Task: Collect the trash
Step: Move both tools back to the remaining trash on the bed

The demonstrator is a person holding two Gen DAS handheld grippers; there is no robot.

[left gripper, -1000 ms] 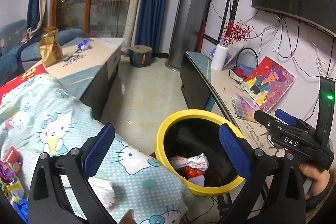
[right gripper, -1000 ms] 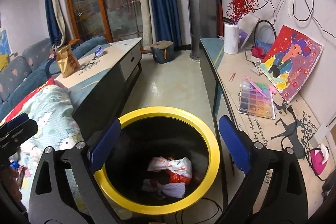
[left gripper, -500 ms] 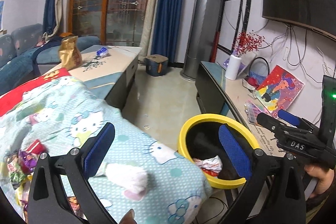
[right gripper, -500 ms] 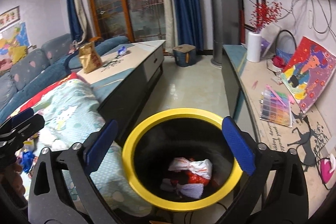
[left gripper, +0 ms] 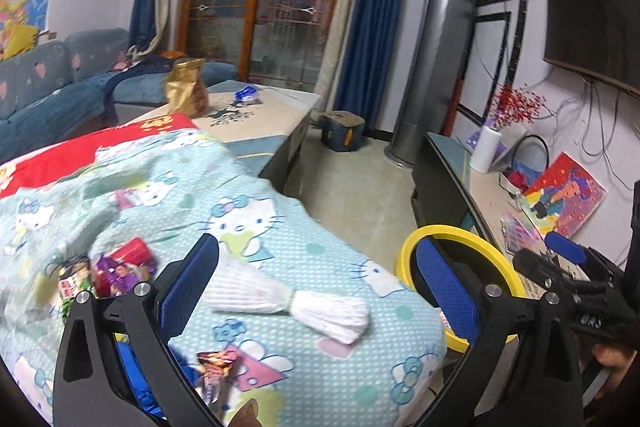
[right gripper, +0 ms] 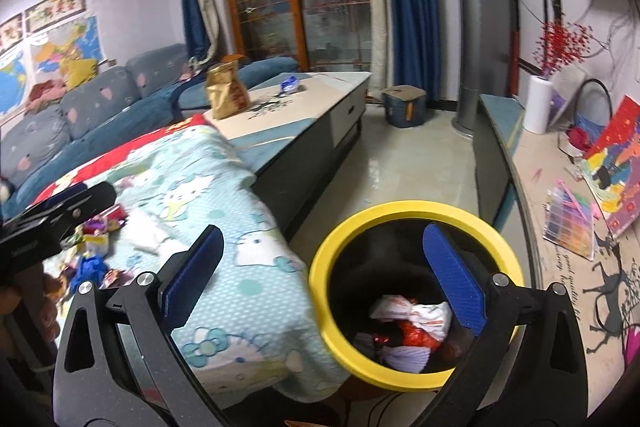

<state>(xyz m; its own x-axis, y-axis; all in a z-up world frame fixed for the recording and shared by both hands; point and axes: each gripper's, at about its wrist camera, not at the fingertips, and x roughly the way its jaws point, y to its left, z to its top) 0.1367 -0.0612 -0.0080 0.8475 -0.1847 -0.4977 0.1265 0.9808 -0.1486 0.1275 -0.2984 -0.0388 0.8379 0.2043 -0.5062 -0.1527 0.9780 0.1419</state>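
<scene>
A black bin with a yellow rim (right gripper: 416,211) stands on the floor beside the Hello Kitty blanket (left gripper: 248,239); it also shows in the left wrist view (left gripper: 452,231). Crumpled wrappers (right gripper: 412,323) lie inside it. On the blanket lie a white glove (left gripper: 288,297), a red wrapper (left gripper: 128,255), a purple and green wrapper pile (left gripper: 76,279) and a small foil wrapper (left gripper: 216,367). My left gripper (left gripper: 316,291) is open and empty, above the white glove. My right gripper (right gripper: 320,279) is open and empty, over the bin's left rim.
A low table (right gripper: 304,107) holds a gold bag (right gripper: 226,91) and a blue packet (right gripper: 290,84). A TV bench (right gripper: 532,187) along the right wall carries a white vase (right gripper: 538,105), paintings and a bead box. A blue sofa (left gripper: 44,87) stands at the left.
My left gripper has swung left from over the bin to over the blanket, bringing the glove and wrappers into view. My right gripper has drawn back and left; the bin sits further right.
</scene>
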